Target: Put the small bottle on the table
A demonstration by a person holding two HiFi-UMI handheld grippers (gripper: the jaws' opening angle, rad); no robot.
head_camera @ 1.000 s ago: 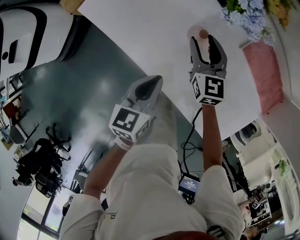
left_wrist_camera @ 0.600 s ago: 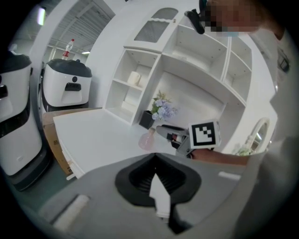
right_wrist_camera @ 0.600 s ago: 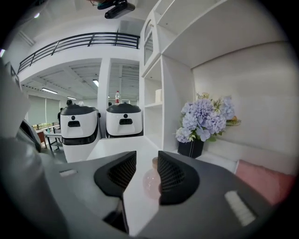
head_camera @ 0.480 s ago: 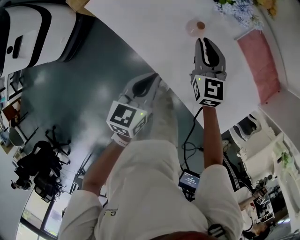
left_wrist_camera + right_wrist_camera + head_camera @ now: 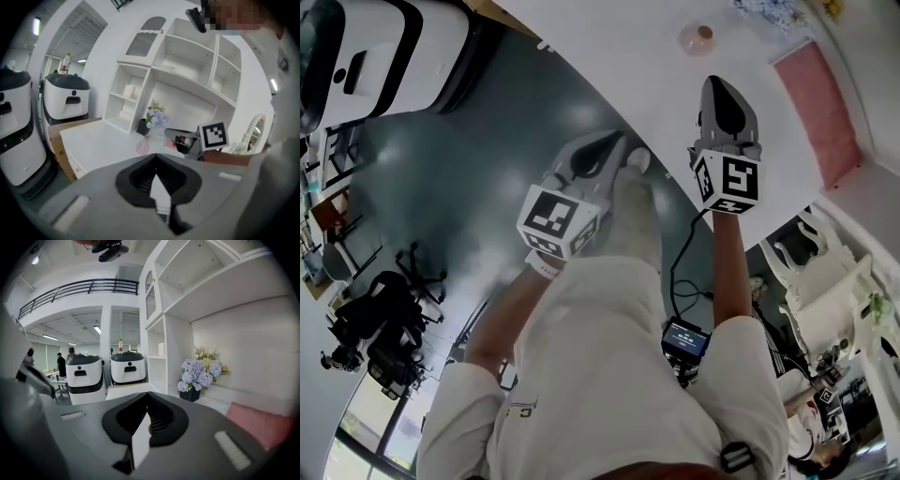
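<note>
We see the white counter [image 5: 628,56] ahead of both claws. R claw [image 5: 721,86]: jaws just closed, now together, nothing btwn them. L claw [image 5: 609,142]: jaws together too, empty. The small bottle [image 5: 697,38] stands upright on the counter beyond R claw's tip, apart from it.

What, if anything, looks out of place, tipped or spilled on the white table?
Nothing stands out: the small bottle stands upright on the table, its stopper in place, with no spill visible around it.
</note>
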